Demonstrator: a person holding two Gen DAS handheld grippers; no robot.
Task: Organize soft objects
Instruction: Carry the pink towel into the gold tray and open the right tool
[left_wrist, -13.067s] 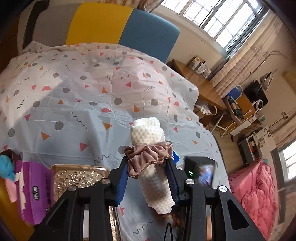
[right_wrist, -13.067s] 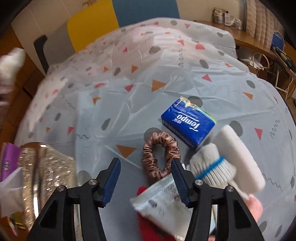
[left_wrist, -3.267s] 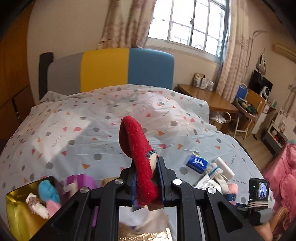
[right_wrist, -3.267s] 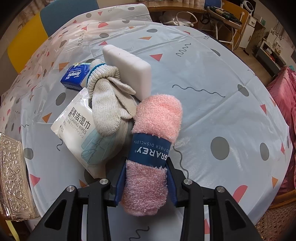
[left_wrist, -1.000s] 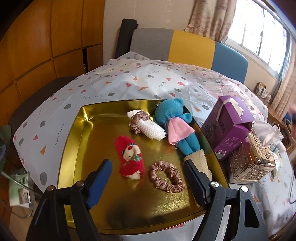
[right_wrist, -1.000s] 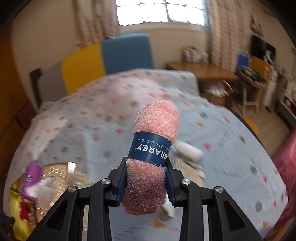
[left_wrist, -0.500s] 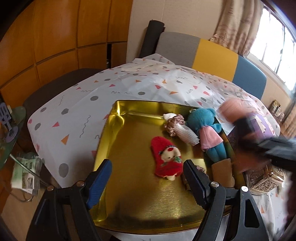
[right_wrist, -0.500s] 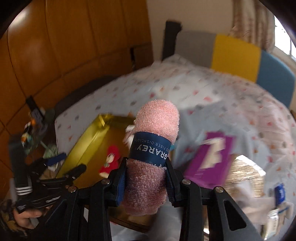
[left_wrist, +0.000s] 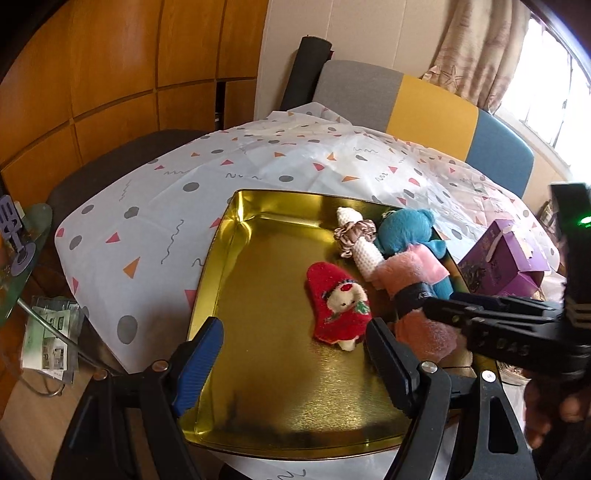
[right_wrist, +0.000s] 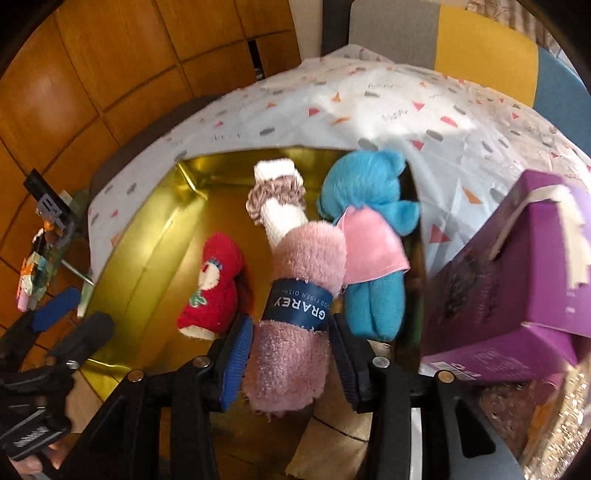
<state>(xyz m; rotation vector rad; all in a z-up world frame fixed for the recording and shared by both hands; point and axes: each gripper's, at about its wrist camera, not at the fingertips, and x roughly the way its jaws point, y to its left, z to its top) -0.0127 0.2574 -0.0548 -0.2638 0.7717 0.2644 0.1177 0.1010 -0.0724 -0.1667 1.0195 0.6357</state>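
Spotty cloth on desk (left_wrist: 155, 206), gold tray (left_wrist: 258, 280), right tongs (right_wrist: 291, 350) just loosening round pink towel roll (right_wrist: 299, 295), left tongs (left_wrist: 291, 354) open, empty

A white plastic tablecloth (left_wrist: 266, 162) printed with grey dots, squiggles and orange and pink triangles covers the table. At its far edge stands a chair with a grey, yellow and blue padded back (left_wrist: 424, 110). Behind that are orange-brown wooden wall panels (left_wrist: 122, 74) and a pale patterned curtain (left_wrist: 476, 48) beside a bright window. A purple cardboard tissue box (right_wrist: 517, 280) sits on the cloth at the right, touching a glittery gold box (right_wrist: 535, 417) nearer the camera. A round glass side table (left_wrist: 22, 258) stands low at the left
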